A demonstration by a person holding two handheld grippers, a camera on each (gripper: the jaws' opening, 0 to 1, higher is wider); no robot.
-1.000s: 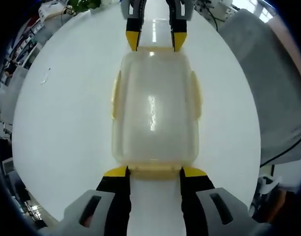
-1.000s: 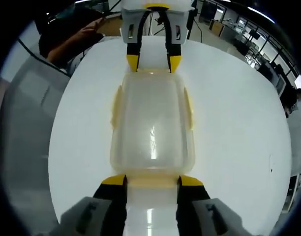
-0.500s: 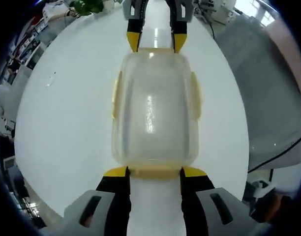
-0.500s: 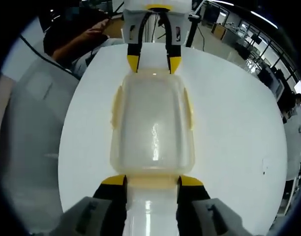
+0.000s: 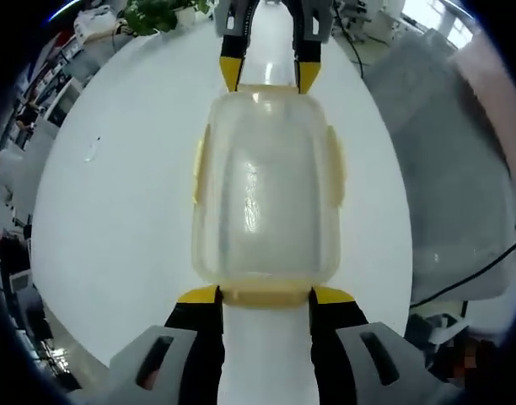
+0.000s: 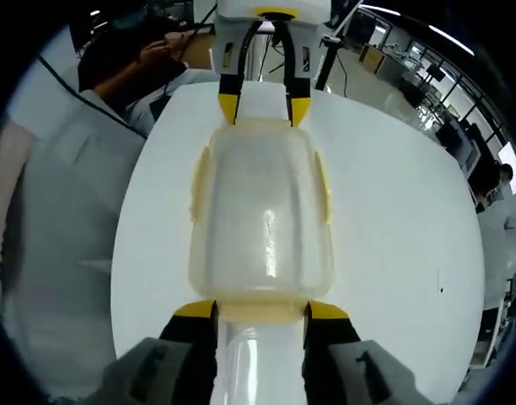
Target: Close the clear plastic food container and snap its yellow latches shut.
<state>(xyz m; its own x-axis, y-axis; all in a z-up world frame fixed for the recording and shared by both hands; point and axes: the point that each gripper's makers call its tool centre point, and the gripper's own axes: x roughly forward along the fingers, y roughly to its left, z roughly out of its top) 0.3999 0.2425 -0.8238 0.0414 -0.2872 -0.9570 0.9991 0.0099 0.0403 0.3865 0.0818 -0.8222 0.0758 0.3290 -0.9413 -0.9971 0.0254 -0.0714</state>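
Left gripper [image 5: 263, 294] parked at one short end of the container [image 5: 266, 190], jaws spread about as wide as that end's yellow latch [image 5: 266, 295], yellow tips sitting at the latch's two corners. Looks like contact w/ the flap, but not a squeeze on anything, so prob just pressing/bracing. Right gripper [image 6: 258, 310] doing the same at the opposite end: jaws wide apart, tips at the corners of the end latch [image 6: 260, 314] there. Each one also visible across the box in the other's view, facing in.

Container lying on the white round table [image 5: 115, 211], roughly mid-table, lid already down on the base by the look of it. Side latches [image 5: 335, 164] on both long edges sit flat against the walls, so prob snapped, tho can't confirm the click from here.

Step in hand, imo: snapping the two end latches, both at once, one gripper per end. So pretty far along, closing part done.

Next move needs: push each flap down + inward til it catches under the rim, equal force from both ends so the box doesn't skid. Then check the side ones properly.

Person seated at the far side of the table in right gripper view [image 6: 115, 76].
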